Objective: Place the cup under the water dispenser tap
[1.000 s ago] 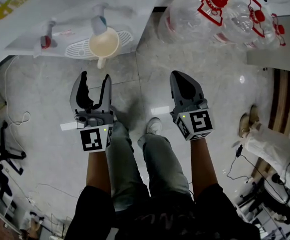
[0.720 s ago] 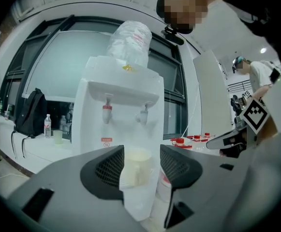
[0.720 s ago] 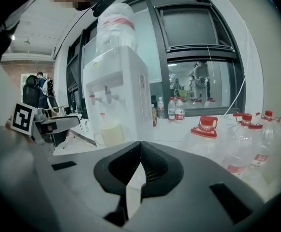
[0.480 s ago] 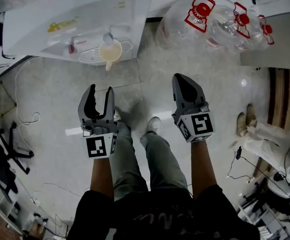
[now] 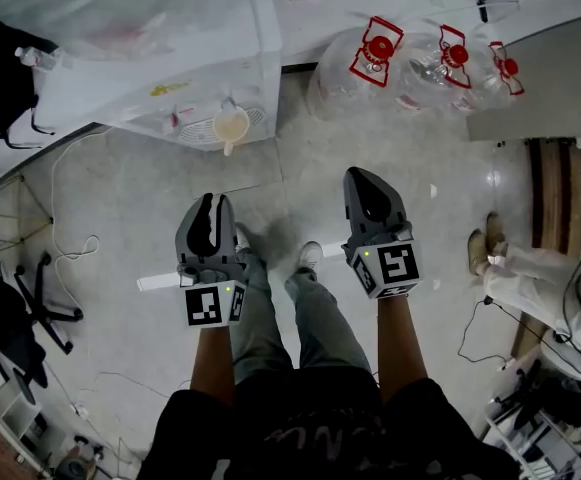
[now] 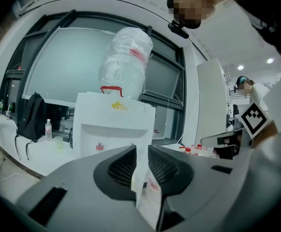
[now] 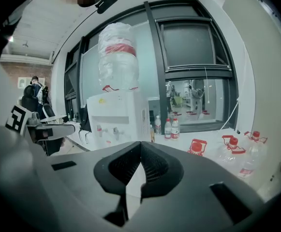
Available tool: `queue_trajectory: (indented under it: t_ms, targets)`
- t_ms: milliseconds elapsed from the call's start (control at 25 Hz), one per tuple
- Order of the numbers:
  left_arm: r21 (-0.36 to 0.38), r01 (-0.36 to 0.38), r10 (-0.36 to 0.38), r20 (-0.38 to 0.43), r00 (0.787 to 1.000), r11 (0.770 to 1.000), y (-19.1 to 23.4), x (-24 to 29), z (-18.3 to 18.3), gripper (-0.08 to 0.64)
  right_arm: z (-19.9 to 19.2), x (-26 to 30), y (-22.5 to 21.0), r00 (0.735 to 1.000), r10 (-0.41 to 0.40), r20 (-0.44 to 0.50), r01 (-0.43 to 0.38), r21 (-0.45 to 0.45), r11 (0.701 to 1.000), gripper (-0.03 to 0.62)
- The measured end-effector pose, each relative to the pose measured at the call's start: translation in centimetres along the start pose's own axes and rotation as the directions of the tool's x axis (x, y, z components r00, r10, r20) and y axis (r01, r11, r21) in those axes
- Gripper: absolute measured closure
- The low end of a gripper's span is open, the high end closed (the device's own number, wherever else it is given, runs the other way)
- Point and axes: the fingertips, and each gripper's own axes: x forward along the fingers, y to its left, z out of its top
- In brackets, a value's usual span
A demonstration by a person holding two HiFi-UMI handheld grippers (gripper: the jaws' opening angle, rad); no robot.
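Note:
A cream cup [image 5: 232,126] with a handle stands on the drip tray of the white water dispenser [image 5: 170,58], below its tap. Neither gripper touches it; both hang well short of it over the floor. My left gripper [image 5: 210,200] is closing, with only a narrow gap between its jaws and nothing in it. In the left gripper view the left gripper [image 6: 141,148] points at the dispenser [image 6: 113,122], whose tray is hidden behind the jaws. My right gripper [image 5: 366,176] is shut and empty. The right gripper view shows its tips [image 7: 140,146] touching, with the dispenser [image 7: 117,115] beyond.
Several empty water jugs with red caps [image 5: 370,63] lie on the floor right of the dispenser. A black bag [image 5: 0,68] and cables [image 5: 70,248] are at the left, with a chair base [image 5: 40,313] below them. The person's legs and shoe [image 5: 308,256] are under the grippers.
Both grippers have risen and drawn away from the dispenser, which now looks smaller and farther. The left jaws have gone from wide open to a narrow gap. The cup has not moved.

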Motion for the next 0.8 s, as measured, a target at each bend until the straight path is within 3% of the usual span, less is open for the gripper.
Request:
queue_trajectory:
  t_ms: [320, 600, 800]
  targets:
    - [-0.020, -0.011, 0.011, 0.011, 1.000, 1.000, -1.3, -2.2, 6.5, 0.512, 7.1, -3.3, 1.7, 0.999, 0.007, 0.049, -0.006, -0.017, 1.000, 0.580]
    - [-0.037, -0.029, 0.030, 0.037, 0.999, 0.999, -1.6, -3.2, 10.8, 0.535, 10.7, -5.6, 2.8, 0.998, 0.022, 0.062, -0.019, -0.048, 0.999, 0.580]
    - [-0.046, -0.064, 0.067, 0.061, 0.996, 0.997, -1.6, -4.2, 14.0, 0.540, 12.6, -7.0, 3.3, 0.998, 0.026, 0.063, -0.025, -0.014, 1.000, 0.580]
